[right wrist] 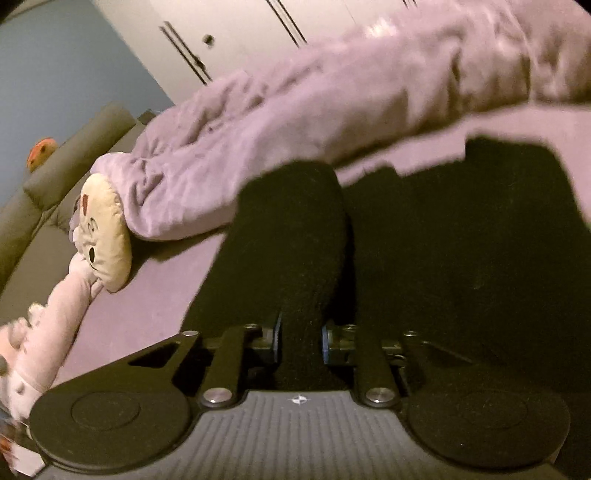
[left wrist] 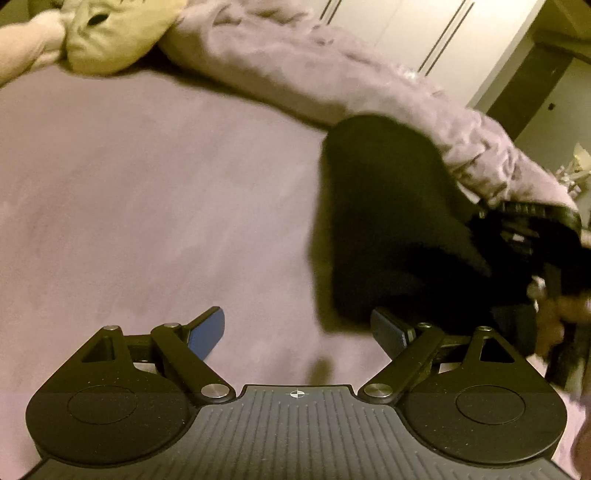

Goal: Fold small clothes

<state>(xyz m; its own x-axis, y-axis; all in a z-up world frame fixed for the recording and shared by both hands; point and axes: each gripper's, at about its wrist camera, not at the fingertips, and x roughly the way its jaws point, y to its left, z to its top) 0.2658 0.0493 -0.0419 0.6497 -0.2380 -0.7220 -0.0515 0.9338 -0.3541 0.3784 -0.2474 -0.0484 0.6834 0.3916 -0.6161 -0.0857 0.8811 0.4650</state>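
A black garment (left wrist: 388,221) hangs blurred over the mauve bed sheet (left wrist: 147,184), right of centre in the left wrist view. My left gripper (left wrist: 297,334) stands open above the sheet; its right pad (left wrist: 388,332) is close under the cloth's lower edge, and nothing lies between the fingers. In the right wrist view my right gripper (right wrist: 301,339) is shut on a fold of the black garment (right wrist: 291,240), which rises between the two pads. More black cloth (right wrist: 480,240) lies spread on the sheet to the right. A hand (left wrist: 554,317) shows at the right edge.
A bunched mauve blanket (left wrist: 332,74) (right wrist: 295,110) runs along the far side of the bed. A cream plush cushion (left wrist: 107,33) (right wrist: 103,229) and a pink plush toy (right wrist: 55,314) lie near its end. White wardrobe doors (left wrist: 424,29) stand behind.
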